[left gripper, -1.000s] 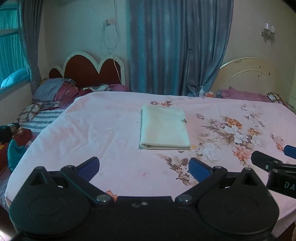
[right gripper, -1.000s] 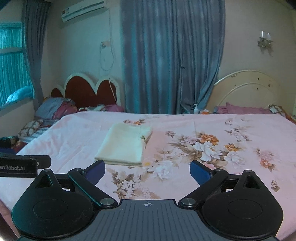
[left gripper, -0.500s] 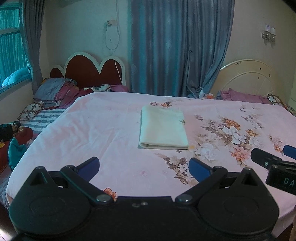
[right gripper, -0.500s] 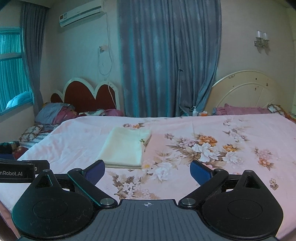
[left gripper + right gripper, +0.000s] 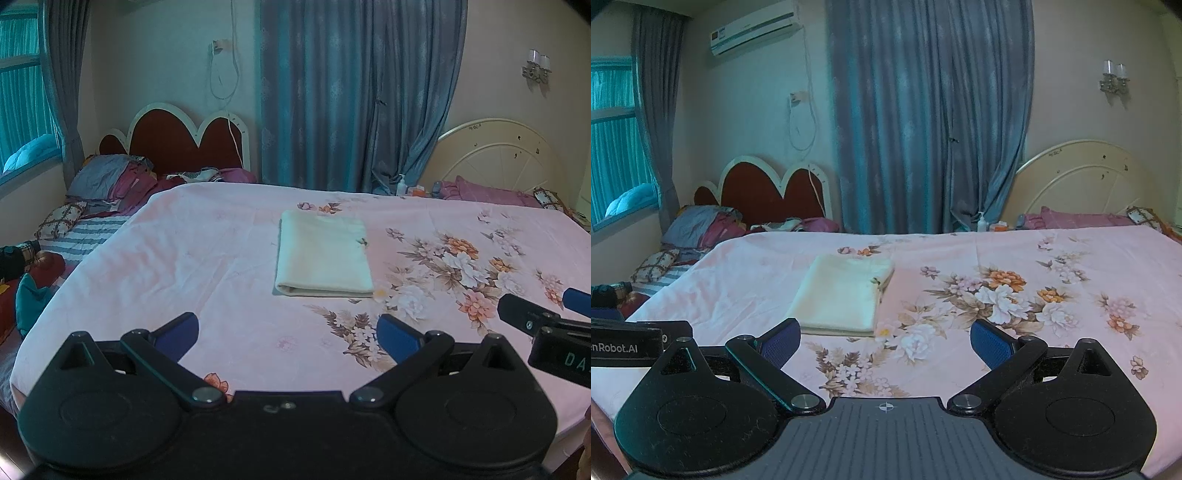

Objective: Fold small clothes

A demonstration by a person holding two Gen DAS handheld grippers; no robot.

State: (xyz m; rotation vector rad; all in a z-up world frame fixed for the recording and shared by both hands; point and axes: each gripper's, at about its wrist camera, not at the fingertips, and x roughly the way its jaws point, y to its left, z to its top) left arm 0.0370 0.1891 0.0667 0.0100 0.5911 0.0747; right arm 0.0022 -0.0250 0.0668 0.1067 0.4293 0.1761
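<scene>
**A:** What fills the scene?

**B:** A wide bed under a pink cotton sheet printed with flowers (image 5: 207, 258). Grey-blue curtains (image 5: 354, 92) hang behind it.

**A:** And the clothing?

**B:** A pale cream garment, folded into a flat, neat rectangle (image 5: 323, 258), lies near the middle of the sheet. Its thick folded edge faces the cameras, its layers stacked evenly.

**A:** The grippers?

**B:** The left gripper (image 5: 288, 332) and right gripper (image 5: 885, 338) hover at the near edge, blue-padded fingers spread wide, holding nothing, apart from the garment.
</scene>
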